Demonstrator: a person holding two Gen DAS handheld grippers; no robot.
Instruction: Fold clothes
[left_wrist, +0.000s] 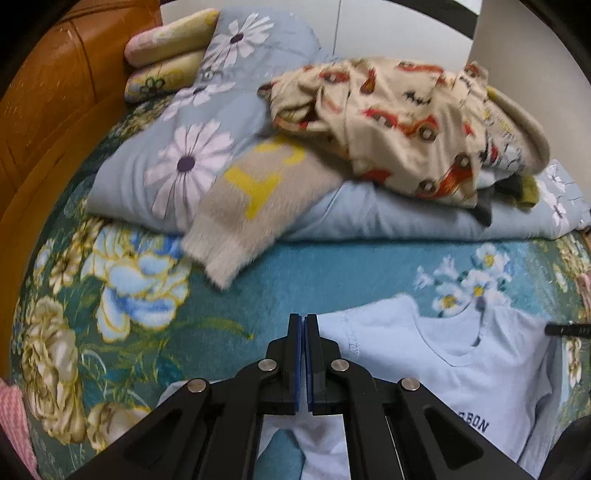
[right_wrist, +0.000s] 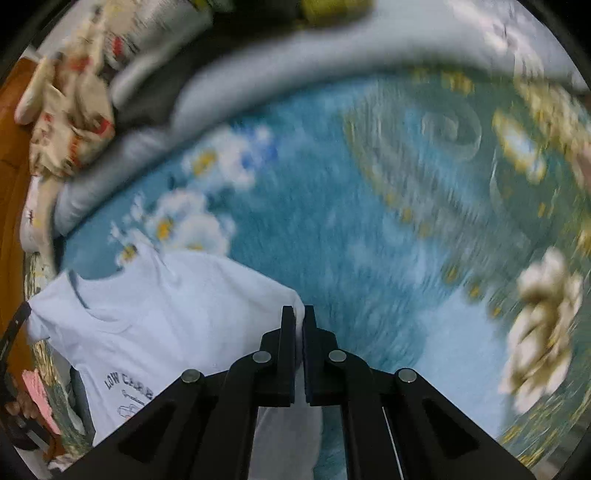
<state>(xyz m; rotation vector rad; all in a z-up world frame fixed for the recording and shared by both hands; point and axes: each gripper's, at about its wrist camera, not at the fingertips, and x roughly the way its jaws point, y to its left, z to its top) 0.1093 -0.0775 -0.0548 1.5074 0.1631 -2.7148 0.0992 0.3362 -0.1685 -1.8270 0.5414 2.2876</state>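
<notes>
A pale blue T-shirt (left_wrist: 461, 369) with dark lettering lies front up on the teal floral blanket (left_wrist: 332, 266). My left gripper (left_wrist: 303, 320) is shut at the shirt's left sleeve, and pale cloth hangs on both sides below its jaws. In the blurred right wrist view, the T-shirt (right_wrist: 155, 325) spreads to the left. My right gripper (right_wrist: 299, 312) is shut on its other shoulder edge, with white cloth showing between the fingers. The left gripper (right_wrist: 26, 308) meets the shirt's far corner at that view's left edge.
Behind the shirt a folded light blue daisy quilt (left_wrist: 177, 158) carries a heap: a cream car-print garment (left_wrist: 406, 122) and a beige knit sweater (left_wrist: 251, 206) with yellow letters. Two pillows (left_wrist: 166, 44) and an orange wooden headboard (left_wrist: 55, 110) stand at the left.
</notes>
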